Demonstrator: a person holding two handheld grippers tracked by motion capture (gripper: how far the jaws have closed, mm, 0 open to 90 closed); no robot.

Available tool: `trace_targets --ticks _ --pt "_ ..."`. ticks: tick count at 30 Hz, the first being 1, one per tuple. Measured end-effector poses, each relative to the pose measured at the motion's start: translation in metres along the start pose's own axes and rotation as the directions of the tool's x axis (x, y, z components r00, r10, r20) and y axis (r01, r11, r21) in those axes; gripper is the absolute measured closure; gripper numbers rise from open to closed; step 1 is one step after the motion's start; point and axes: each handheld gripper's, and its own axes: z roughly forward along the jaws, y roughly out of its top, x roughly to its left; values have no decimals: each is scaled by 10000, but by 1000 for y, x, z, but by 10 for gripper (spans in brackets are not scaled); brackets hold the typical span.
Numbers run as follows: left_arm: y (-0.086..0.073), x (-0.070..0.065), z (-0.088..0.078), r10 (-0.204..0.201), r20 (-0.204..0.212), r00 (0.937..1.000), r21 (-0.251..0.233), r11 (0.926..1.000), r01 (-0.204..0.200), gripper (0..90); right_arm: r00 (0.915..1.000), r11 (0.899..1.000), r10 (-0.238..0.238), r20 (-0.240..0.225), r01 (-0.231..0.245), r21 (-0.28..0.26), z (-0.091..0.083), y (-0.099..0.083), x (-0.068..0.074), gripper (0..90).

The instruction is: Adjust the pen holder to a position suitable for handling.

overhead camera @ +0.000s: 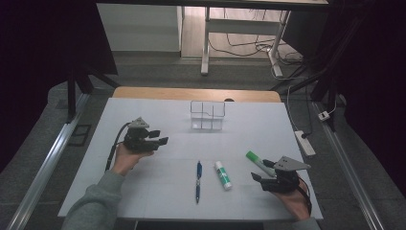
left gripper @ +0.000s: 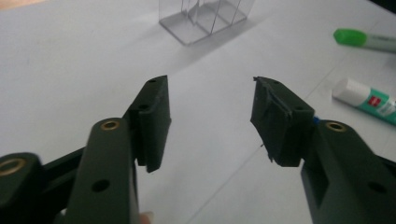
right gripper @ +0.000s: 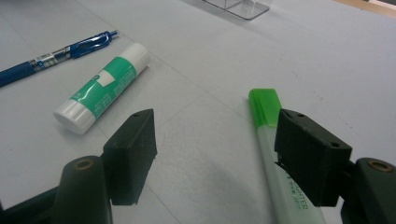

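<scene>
A clear plastic organizer (overhead camera: 207, 115) with several compartments stands at the back middle of the white table (overhead camera: 143, 191). In front of it lie a blue pen (overhead camera: 198, 181), a green-and-white glue stick (overhead camera: 222, 174) and a green-capped highlighter (overhead camera: 257, 162). My left gripper (overhead camera: 160, 137) is held above the table's left part, open, nothing between its jaws (left gripper: 210, 86). My right gripper (overhead camera: 259, 170) is low at the front right, open (right gripper: 215, 116). The highlighter (right gripper: 266, 116) lies beside and partly under its right jaw; the glue stick (right gripper: 105, 86) lies off to the left.
A wooden tabletop edge (overhead camera: 191, 93) shows behind the white surface. On the floor at the right lies a power strip (overhead camera: 305, 142) with cables. Desk legs (overhead camera: 205, 48) stand farther back. Bare white surface spreads between the organizer and the pen.
</scene>
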Motion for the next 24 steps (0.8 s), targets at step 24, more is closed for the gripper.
trace_targets --ticks 24 --pt "-83 -36 -61 118 -753 9971 -199 9997 -133 355 9998 9998 210 -10 -210 35 2 0 0 293"
